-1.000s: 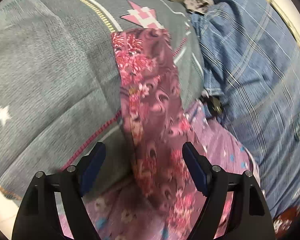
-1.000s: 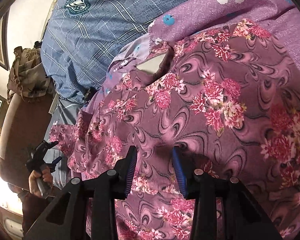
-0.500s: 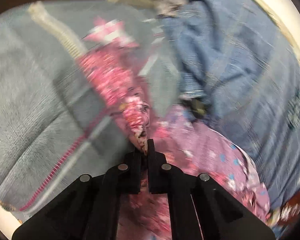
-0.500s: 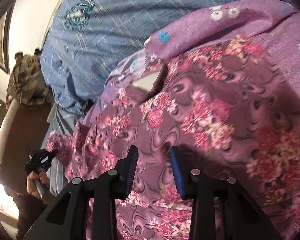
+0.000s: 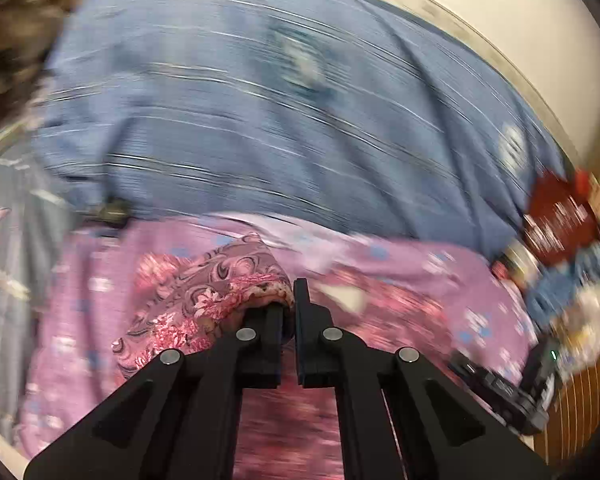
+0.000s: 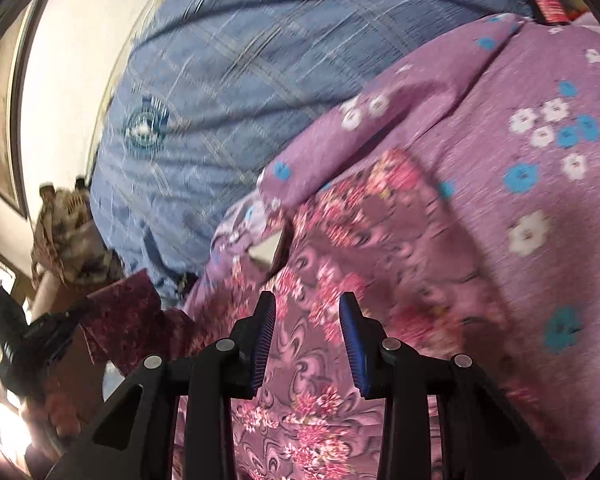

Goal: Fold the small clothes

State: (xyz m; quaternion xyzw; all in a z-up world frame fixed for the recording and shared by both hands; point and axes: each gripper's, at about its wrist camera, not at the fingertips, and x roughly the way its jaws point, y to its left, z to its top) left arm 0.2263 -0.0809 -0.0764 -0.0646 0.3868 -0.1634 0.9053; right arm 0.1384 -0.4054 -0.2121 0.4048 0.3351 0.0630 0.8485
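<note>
**Left wrist view.** Shows the left gripper [image 5: 288, 304] clenched, its jaws drawn together on a bunched edge of the mauve swirl-patterned garment with pink flower clusters [image 5: 204, 292]. Shows that edge raised off the bedding, with the rest of the garment trailing down and left of the fingers. Gives the background as heavily blurred. Picks out a blue checked bedcover with pale stripes [image 5: 300, 120] across the upper half. Picks out a lilac sheet printed with white and blue flowers [image 5: 440, 272] under the garment. Adds two things not seen from the other side: a grey blanket with a pink star [image 5: 4, 240] at the left edge, and the black body of the right tool at the lower right.

**Right wrist view.** Shows the right gripper [image 6: 308, 308] released, with its blue ribbed pads [image 6: 266, 340] standing apart. Places it low over the flat main panel of the garment, with no fold seen nipped between the pads. Shows the garment spread on the lilac sheet, with a white label [image 6: 268, 250] at its neckline just beyond the fingertips. Adds what the left view cannot show: the left tool from outside at the far left edge, held in a hand [image 6: 48, 412]. Shows a dark corner of the garment lifted clear of the bed beside it.
</note>
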